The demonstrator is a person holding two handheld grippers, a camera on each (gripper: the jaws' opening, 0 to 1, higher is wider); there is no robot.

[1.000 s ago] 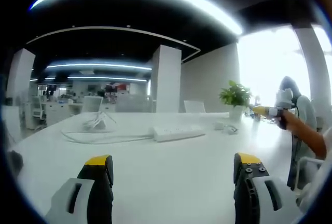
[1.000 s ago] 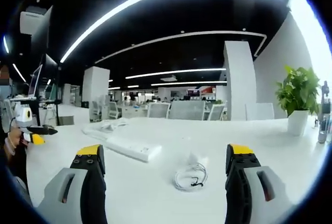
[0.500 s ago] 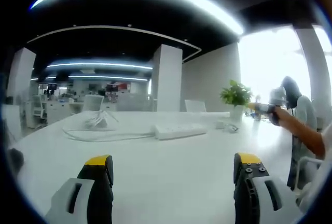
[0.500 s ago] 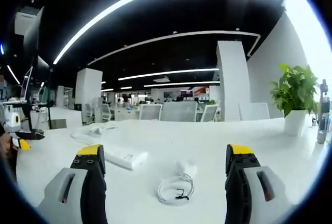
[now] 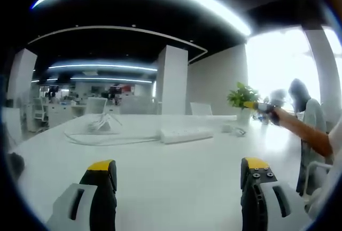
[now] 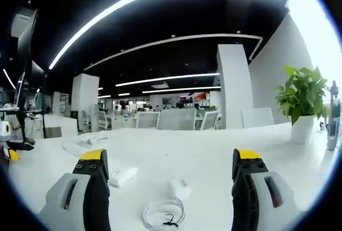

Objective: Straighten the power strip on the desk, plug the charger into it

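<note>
Power strip (image 5: 184,135): white, lying flat on the white desk (image 5: 171,183), well ahead of the left gripper (image 5: 179,175), its cord (image 5: 99,141) trailing off to the left in a loose loop. In the right gripper view only one end of the strip (image 6: 122,176) shows, just beside the left jaw. Charger (image 6: 178,188): white, resting on the desk between the jaws of the right gripper (image 6: 169,173), its coiled cable (image 6: 163,213) lying just in front of it. Both grippers have jaws spread wide, holding nothing, above the desk. Potted plant (image 6: 303,102) stands at the desk's far right. The right gripper (image 5: 256,106) also appears in the left gripper view, blurred, near the plant (image 5: 242,100).
</note>
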